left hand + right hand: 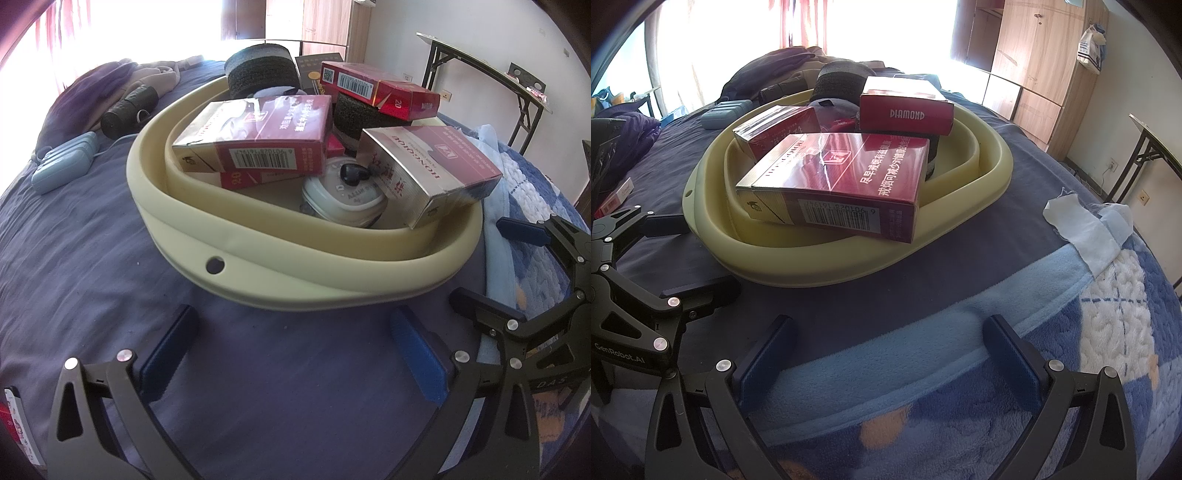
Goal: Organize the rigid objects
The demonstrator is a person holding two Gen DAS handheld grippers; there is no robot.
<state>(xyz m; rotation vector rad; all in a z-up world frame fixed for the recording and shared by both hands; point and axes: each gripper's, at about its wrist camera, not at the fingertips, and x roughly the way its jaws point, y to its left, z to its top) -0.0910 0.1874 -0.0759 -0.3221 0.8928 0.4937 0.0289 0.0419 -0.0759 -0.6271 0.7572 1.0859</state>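
The cream basin (177,206) sits on the dark blue bedsheet (92,277), straight ahead of both grippers, and it is already piled with rigid things: several red cigarette boxes, two dark rolls and a white round case (341,199). The left gripper (303,354) hangs just before the near rim of the basin, its fingers wide apart and holding nothing. The right gripper (894,354) is a little more to the right, over the blue fleece blanket (960,350), also spread open and empty. In the left wrist view, the silver-red box (428,170) leans on the right rim, its long axis running from far-left to near-right, and it seems the least settled piece. This box lies ahead and to the right of the left claw, so I judge the right hand is nearer to it. In the right wrist view a big red box (834,181) lies across the near rim, with its long side almost crosswise to the fingers. One more small red box (617,197) rests on the sheet outside, far left, closer to the left hand.
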